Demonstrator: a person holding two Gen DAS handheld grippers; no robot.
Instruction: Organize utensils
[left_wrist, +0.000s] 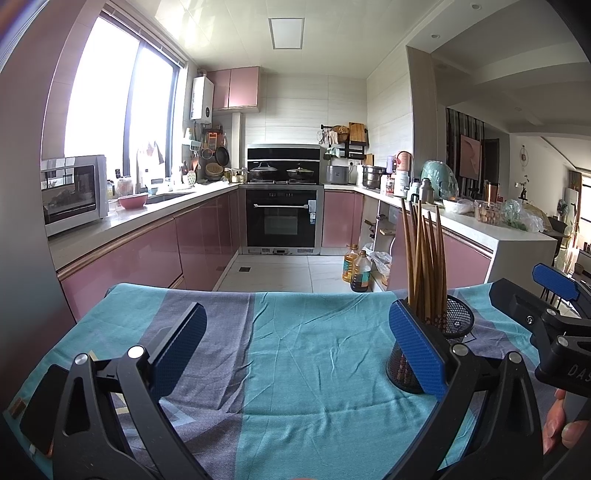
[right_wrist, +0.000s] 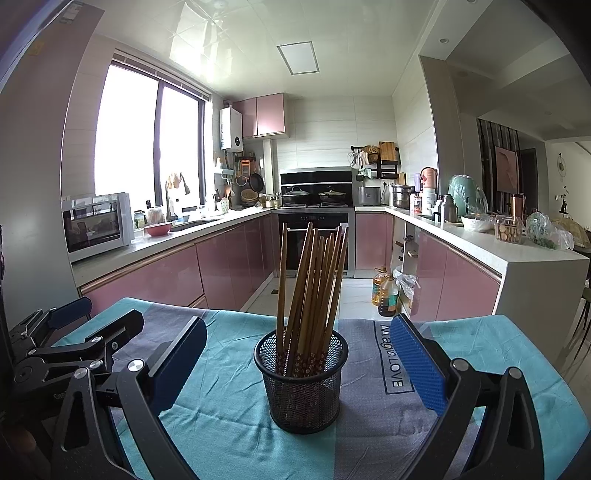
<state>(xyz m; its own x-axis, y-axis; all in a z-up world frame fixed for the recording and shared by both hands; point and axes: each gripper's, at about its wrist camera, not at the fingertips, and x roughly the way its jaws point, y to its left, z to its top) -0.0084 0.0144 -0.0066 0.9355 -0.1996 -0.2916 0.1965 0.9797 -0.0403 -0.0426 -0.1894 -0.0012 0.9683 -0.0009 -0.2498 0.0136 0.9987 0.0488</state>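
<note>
A black mesh cup (right_wrist: 303, 391) stands upright on the teal and grey tablecloth (right_wrist: 221, 413), holding several brown chopsticks (right_wrist: 314, 280) that lean slightly apart. My right gripper (right_wrist: 298, 326) is open, its blue pads either side of the cup and not touching it. In the left wrist view the cup (left_wrist: 460, 319) and chopsticks (left_wrist: 424, 258) sit partly behind the right-hand finger of my left gripper (left_wrist: 297, 332). That gripper is open over bare cloth (left_wrist: 295, 387) with nothing between its fingers. The right gripper (left_wrist: 535, 291) shows at the right edge there, and the left gripper (right_wrist: 96, 317) shows at the left edge of the right wrist view.
The table's far edge (left_wrist: 258, 291) drops off to a tiled kitchen floor. Two oil bottles (right_wrist: 386, 295) stand on the floor by the right counter (right_wrist: 517, 254). Pink cabinets (right_wrist: 155, 280) run along the left. A person's hand (left_wrist: 561, 421) grips the right tool.
</note>
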